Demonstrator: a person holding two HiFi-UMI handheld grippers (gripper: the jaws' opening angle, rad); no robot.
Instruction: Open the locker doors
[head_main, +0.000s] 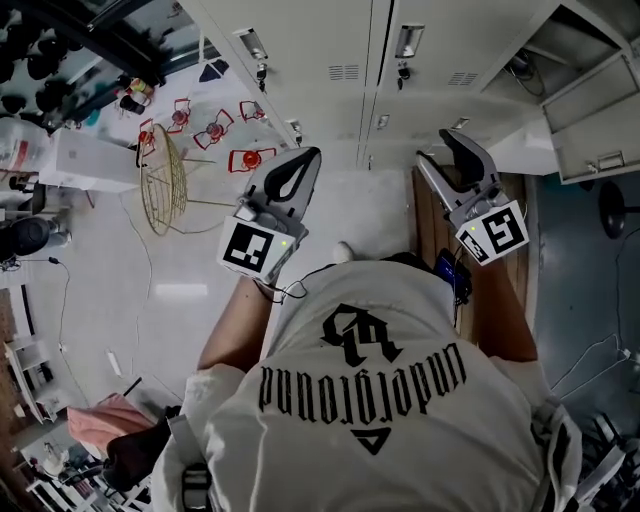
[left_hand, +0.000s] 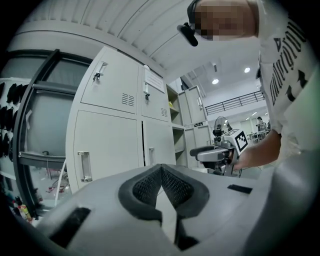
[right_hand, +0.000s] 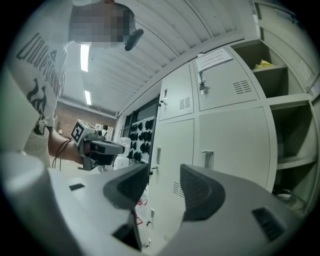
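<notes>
A bank of pale grey lockers (head_main: 380, 60) stands in front of me. In the left gripper view its nearest doors (left_hand: 105, 150) are shut, with upright handles (left_hand: 84, 166). My left gripper (head_main: 303, 162) hangs short of the lockers; its jaws (left_hand: 161, 170) meet at the tips and hold nothing. My right gripper (head_main: 448, 152) is level with it to the right, also short of the doors. In its own view the right gripper (right_hand: 165, 182) is open with nothing in the gap, and a shut door with a handle (right_hand: 207, 159) lies ahead.
Lockers at the right stand open (right_hand: 295, 135), one door swung out (head_main: 595, 115). A wooden board (head_main: 428, 235) lies on the floor under the right gripper. A gold wire basket (head_main: 165, 180) and red frames (head_main: 215, 130) sit at the left. A black-framed glass door (left_hand: 35, 150) flanks the lockers.
</notes>
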